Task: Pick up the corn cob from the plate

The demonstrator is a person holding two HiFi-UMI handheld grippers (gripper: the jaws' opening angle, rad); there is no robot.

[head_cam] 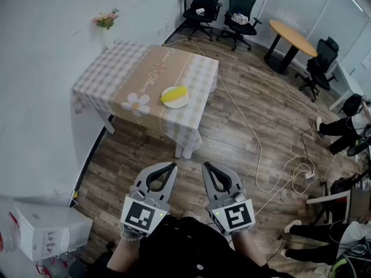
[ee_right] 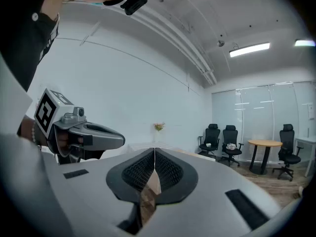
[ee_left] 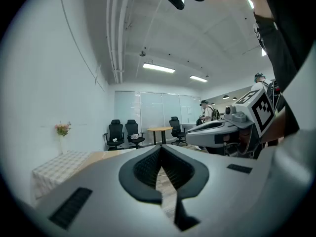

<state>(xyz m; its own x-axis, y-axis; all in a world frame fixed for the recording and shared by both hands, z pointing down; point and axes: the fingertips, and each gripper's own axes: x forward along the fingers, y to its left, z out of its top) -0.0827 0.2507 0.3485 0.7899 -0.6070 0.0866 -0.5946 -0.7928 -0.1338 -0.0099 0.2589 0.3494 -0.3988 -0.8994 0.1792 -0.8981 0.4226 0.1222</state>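
Observation:
A yellow corn cob [head_cam: 174, 92] lies on a small white plate [head_cam: 175, 102] near the front right of the table [head_cam: 116, 74], which has a checked cloth and a tan runner. Both grippers hang side by side over the wooden floor, well short of the table. My left gripper [head_cam: 173, 166] is shut with nothing in it; its tips [ee_left: 161, 146] meet in its own view. My right gripper [head_cam: 205, 165] is likewise shut and empty, its tips [ee_right: 154, 150] touching. Each gripper view shows the other gripper alongside. Neither gripper view shows the corn.
A vase of flowers [head_cam: 105, 21] stands at the table's far corner. A white cable [head_cam: 255, 138] runs across the floor to the right of the table. Office chairs [head_cam: 220, 7] and a round table [head_cam: 293, 36] stand beyond. A white box [head_cam: 49, 230] sits at lower left. People sit at right.

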